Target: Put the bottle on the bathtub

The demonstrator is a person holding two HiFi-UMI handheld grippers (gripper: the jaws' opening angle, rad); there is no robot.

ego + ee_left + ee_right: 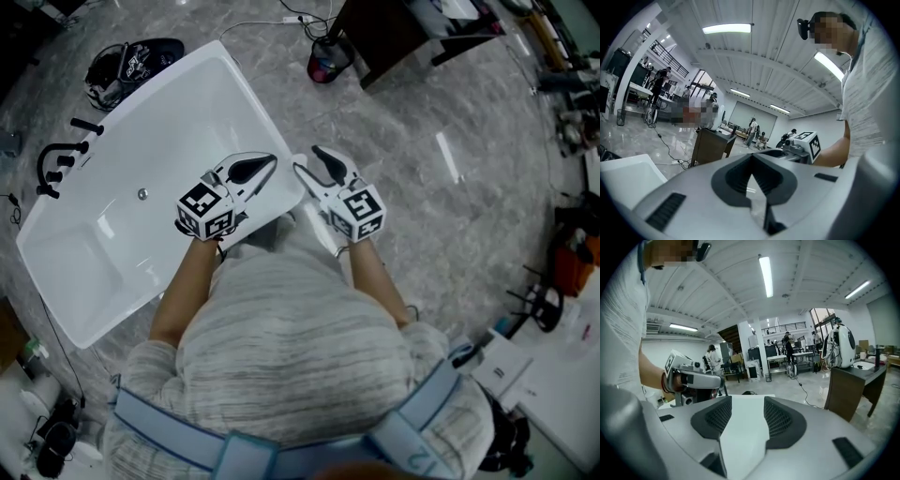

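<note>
Bathtub (187, 122), head view: white, lying slantwise on the grey stone floor (450, 216); black faucet (61, 159) on its far-left rim, drain (142, 194) in the basin.
Left gripper (270, 161), head view: held over the tub's near corner, jaws together at the tips, nothing between them.
Right gripper (305, 157), head view: just beside the left one, at the tub's corner edge; jaws apart, nothing held.
Desk (403, 33), head view: dark, on the floor past the tub's far end.
Bottle: not made out in any view.

Left gripper (751, 161), left gripper view: tips meet, a thin sliver of gap behind them, empty.
Surroundings, left gripper view: tub rim (628, 173) low at left, dark desk (710, 145) beyond, right gripper (801, 145) alongside at right.

Right gripper (746, 408), right gripper view: ribbed dark pads (780, 420) stand clearly apart; only white tub surface (743, 437) shows between them.
Surroundings, right gripper view: left gripper (693, 378) alongside at left, desk (853, 385) at right, people (712, 355) standing far back in the hall.
</note>
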